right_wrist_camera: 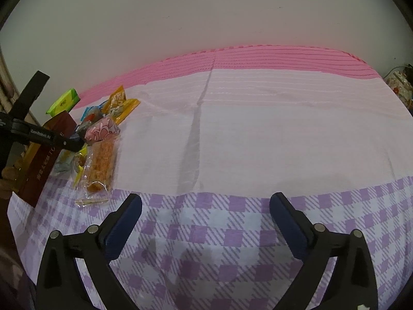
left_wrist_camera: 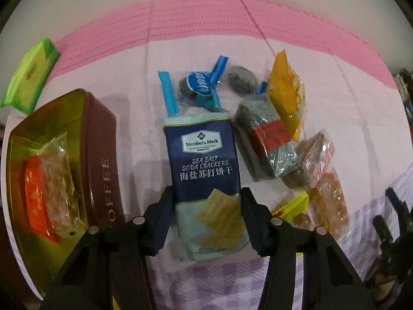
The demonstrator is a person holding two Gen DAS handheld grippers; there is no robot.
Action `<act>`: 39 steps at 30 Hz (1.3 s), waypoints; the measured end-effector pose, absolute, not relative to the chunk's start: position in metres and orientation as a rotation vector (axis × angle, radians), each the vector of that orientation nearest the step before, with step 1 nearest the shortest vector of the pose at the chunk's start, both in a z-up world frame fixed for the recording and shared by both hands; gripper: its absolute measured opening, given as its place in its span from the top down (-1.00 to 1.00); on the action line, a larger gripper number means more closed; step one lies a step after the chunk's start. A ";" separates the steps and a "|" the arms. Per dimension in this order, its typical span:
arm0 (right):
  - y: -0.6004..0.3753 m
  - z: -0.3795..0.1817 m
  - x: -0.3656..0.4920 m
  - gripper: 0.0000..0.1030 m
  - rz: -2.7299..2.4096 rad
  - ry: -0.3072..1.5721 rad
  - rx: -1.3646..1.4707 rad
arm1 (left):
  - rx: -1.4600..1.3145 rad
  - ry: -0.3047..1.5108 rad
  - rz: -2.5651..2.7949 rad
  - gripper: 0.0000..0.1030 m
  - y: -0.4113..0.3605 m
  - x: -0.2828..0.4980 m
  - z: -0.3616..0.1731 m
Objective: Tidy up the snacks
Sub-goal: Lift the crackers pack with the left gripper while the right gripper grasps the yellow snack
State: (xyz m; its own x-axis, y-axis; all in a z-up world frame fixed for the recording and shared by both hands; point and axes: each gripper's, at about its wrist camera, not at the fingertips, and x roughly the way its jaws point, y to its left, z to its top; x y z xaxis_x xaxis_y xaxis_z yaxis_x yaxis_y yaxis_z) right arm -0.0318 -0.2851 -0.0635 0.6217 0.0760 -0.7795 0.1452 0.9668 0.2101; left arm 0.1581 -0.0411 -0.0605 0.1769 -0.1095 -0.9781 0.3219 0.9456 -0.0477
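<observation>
I am bringing the left gripper (left_wrist_camera: 206, 217) down over the sea salt soda cracker pack (left_wrist_camera: 206, 170), which is lying flat on the cloth (left_wrist_camera: 144, 77) just to the right of the open coffee tin (left_wrist_camera: 103, 160). The jaws are standing partly open, one pad against each long edge of the pack's lower half; they look to be touching the wrapper, though I cannot tell whether they are gripping it firmly. To do this well I am judging that the squeeze should stay gentle and square across the width, since crackers would likely crack under a hard pinch and the slick film could slide out of a tilted one. The tin is already holding an orange packet (left_wrist_camera: 36, 193) and a clear-wrapped snack (left_wrist_camera: 62, 180), so I am planning to lay the pack beside them, clearing the tin's rim on the way. The pile of other snacks (left_wrist_camera: 271, 139) is sitting just right of the pack, close enough to snag. My right gripper (right_wrist_camera: 206, 219) is hovering wide open over the bare checked cloth, holding nothing, well apart from the pile.
</observation>
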 end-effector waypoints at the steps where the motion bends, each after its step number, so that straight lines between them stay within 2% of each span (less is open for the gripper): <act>1: -0.285 -0.063 -0.032 -0.93 -0.040 0.901 0.265 | 0.168 1.362 -0.301 0.01 -0.039 0.156 -0.060; 10: -0.286 -0.063 -0.034 -0.93 -0.021 0.895 0.280 | 0.031 1.257 -0.349 0.01 -0.006 0.091 -0.008; 11: -0.285 -0.063 -0.035 -0.89 -0.013 0.898 0.274 | 0.011 1.246 -0.357 0.01 -0.001 0.084 -0.001; 14: -0.266 -0.050 -0.036 -0.36 0.074 0.892 0.232 | -0.035 1.228 -0.367 0.01 0.013 0.061 0.017; 15: -0.258 -0.045 -0.035 -0.25 0.110 0.884 0.222 | -0.048 1.224 -0.367 0.01 0.015 0.054 0.019; 19: -0.200 -0.020 -0.024 -0.11 0.299 0.866 0.101 | -0.071 1.203 -0.357 0.01 0.032 0.034 0.037; 21: -0.172 -0.019 -0.013 0.05 0.378 0.887 0.041 | -0.080 1.197 -0.345 0.01 0.036 0.025 0.043; 24: -0.143 -0.022 0.006 0.18 0.422 0.914 -0.039 | -0.102 1.183 -0.330 0.01 0.049 0.013 0.052; 33: -0.113 -0.044 0.051 0.20 0.447 1.033 -0.155 | -0.122 1.156 -0.322 0.01 0.080 0.002 0.064; 35: -0.108 -0.052 0.058 0.30 0.443 1.070 -0.179 | -0.130 1.153 -0.319 0.01 0.084 0.001 0.064; 39: -0.105 -0.060 0.067 0.40 0.457 1.103 -0.180 | -0.143 1.146 -0.319 0.01 0.093 0.000 0.066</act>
State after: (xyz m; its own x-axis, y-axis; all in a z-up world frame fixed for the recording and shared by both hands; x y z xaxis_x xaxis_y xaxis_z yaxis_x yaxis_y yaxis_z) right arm 0.0670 -0.1046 -0.0597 0.3698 0.2661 -0.8902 -0.4413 0.8935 0.0838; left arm 0.0000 0.0927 0.0657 0.3731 -0.3206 -0.8706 0.1750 0.9459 -0.2734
